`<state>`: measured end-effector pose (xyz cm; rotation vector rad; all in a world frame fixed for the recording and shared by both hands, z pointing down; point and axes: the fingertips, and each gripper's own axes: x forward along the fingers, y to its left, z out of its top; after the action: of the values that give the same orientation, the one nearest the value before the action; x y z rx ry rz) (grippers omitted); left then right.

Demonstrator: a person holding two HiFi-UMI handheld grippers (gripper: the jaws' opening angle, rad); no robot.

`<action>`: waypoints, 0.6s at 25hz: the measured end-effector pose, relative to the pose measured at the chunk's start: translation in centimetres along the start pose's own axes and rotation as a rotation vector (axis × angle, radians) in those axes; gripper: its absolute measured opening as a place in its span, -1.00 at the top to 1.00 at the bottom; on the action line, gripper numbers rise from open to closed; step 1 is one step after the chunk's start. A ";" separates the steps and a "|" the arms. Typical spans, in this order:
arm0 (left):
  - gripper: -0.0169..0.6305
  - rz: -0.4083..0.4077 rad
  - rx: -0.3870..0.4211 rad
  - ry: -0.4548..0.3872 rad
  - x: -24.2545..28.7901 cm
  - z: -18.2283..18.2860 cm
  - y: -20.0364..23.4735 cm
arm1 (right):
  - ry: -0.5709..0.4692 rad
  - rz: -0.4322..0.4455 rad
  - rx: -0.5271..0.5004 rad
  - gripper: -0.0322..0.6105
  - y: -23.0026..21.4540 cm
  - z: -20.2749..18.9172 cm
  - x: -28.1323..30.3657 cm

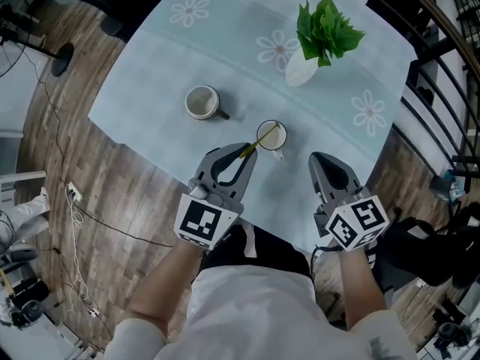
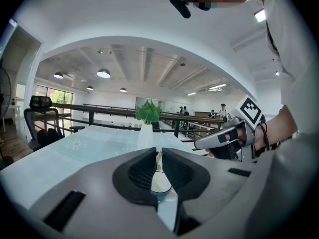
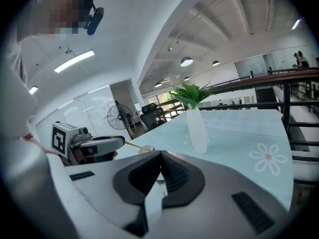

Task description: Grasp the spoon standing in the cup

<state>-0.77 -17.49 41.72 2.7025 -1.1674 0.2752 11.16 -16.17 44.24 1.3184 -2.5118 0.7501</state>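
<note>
My left gripper (image 1: pixel 247 151) has its jaws clenched on the handle of the spoon (image 1: pixel 260 141). In the left gripper view the thin handle sits in the narrow slit between the two dark pads of the left gripper (image 2: pixel 159 154), with the cup (image 2: pixel 160 185) just below them. The spoon stands tilted in the cup (image 1: pixel 271 121), its handle leaning out toward 8 o'clock, where my jaws meet it. The cup sits on the desk (image 1: pixel 150 88) close to the near edge, under the pale cloth with flower prints. From the cup, a second mug (image 1: pixel 202 102) lies at about 10 o'clock, well apart, and a white vase (image 1: pixel 300 70) holding a green plant (image 1: pixel 326 28) stands at about 1 o'clock, farther up the desk. My right gripper (image 1: pixel 321 158) is at about 4 o'clock from the cup, near it but not touching. In the right gripper view the right gripper (image 3: pixel 159 156) has its jaws pressed together with nothing between them. That view also shows the spoon handle (image 3: pixel 133 145) running from the cup to my left jaws.
</note>
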 end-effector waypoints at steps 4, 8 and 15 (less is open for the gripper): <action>0.80 0.000 0.015 -0.015 -0.6 1.1 0.0 | -0.016 -0.004 -0.005 0.83 0.5 0.7 -0.3; 0.80 -0.001 0.027 -0.025 -1.0 2.0 0.1 | -0.033 -0.002 -0.016 0.83 0.8 1.6 -0.5; 0.80 -0.004 0.042 -0.048 -1.7 3.7 0.0 | -0.059 -0.004 -0.031 0.83 1.6 3.0 -0.9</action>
<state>-1.61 -17.22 37.71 2.7622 -1.1813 0.2378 10.52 -16.30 40.78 1.3543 -2.5546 0.6785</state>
